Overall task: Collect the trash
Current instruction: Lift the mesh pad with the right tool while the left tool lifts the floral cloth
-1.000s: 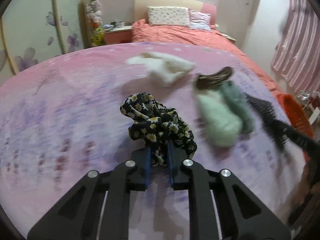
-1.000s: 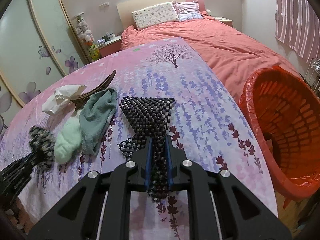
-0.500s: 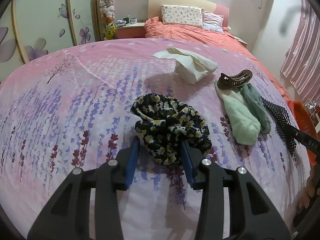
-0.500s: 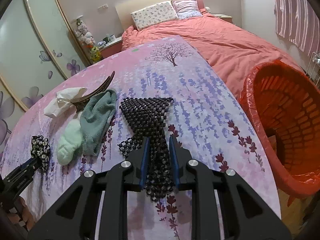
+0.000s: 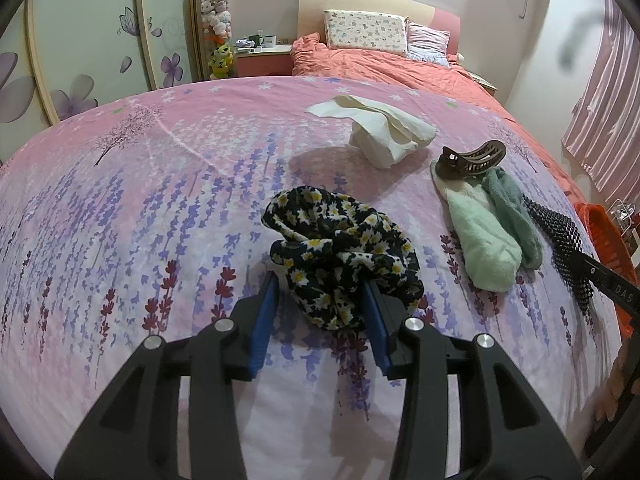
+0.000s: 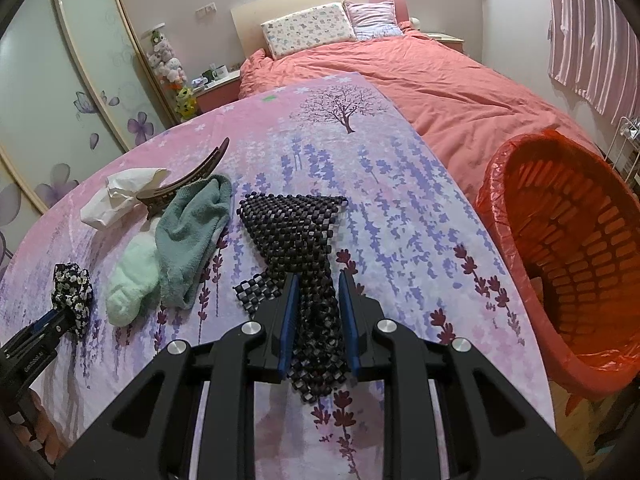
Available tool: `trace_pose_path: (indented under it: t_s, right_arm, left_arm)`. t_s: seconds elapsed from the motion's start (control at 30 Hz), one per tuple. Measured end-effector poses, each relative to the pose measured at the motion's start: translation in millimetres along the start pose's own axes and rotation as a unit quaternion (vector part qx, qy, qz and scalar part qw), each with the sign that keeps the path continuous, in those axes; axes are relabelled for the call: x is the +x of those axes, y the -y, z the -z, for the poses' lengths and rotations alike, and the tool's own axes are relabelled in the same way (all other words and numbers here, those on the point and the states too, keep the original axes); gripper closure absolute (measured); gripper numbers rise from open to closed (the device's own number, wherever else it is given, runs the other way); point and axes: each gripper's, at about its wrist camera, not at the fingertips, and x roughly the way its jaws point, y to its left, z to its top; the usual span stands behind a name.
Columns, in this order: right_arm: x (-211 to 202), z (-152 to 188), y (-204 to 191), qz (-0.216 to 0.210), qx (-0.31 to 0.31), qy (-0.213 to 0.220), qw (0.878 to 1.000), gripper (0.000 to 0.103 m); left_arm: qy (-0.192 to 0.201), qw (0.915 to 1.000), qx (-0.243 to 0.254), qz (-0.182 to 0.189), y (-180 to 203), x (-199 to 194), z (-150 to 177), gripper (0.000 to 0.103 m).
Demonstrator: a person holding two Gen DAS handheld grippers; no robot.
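Black cloth printed with white and yellow daisies, the scrunchie (image 5: 340, 256), lies bunched on the pink and lilac sheet (image 5: 152, 216). It sits between the blue pads of the left gripper (image 5: 320, 300), whose jaws stand moderately apart; the right pad touches the cloth, the left pad stands clear of it, so nothing is gripped. The black beaded mat (image 6: 304, 256), woven of small square beads, lies flat on the same sheet with its narrow end between the pads of the right gripper (image 6: 318, 312). Those jaws are only slightly apart, close beside the beads on both sides; whether they press cannot be told. To the mat's left lie a dark green sock (image 6: 192, 232) and a pale green sock (image 6: 132, 280), touching each other, with a brown hair clip (image 6: 188, 182) resting on their far end and a crumpled white tissue (image 6: 120, 196) beyond. An orange basket (image 6: 568, 248) lined with red plastic stands off the sheet's right edge. Writing: the letters "DAS" show on the right gripper's arm in the left view; the remainder is cut off.
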Motion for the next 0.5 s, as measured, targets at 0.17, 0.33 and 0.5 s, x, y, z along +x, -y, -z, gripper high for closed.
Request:
trace_pose_path:
  t_s: [0.17,0.33,0.5]
  right_arm:
    - [-1,0,0,-0.015,0.009,0.001,1.000,0.079]
    - [-5,0,-5,-0.046,-0.001,-0.001,0.999,0.063]
    - [-1,-4,-15,-0.036,-0.022,0.000,0.999,0.051]
  left_arm:
    - [0.000,1.0000,0.001,0.000,0,0,0,0.061]
    - [0.003,0.9999,0.001,0.011,-1,-1,0,0.052]
    - [0.020,0.9992,-0.020,0.029,-12,-11,3,0.032]
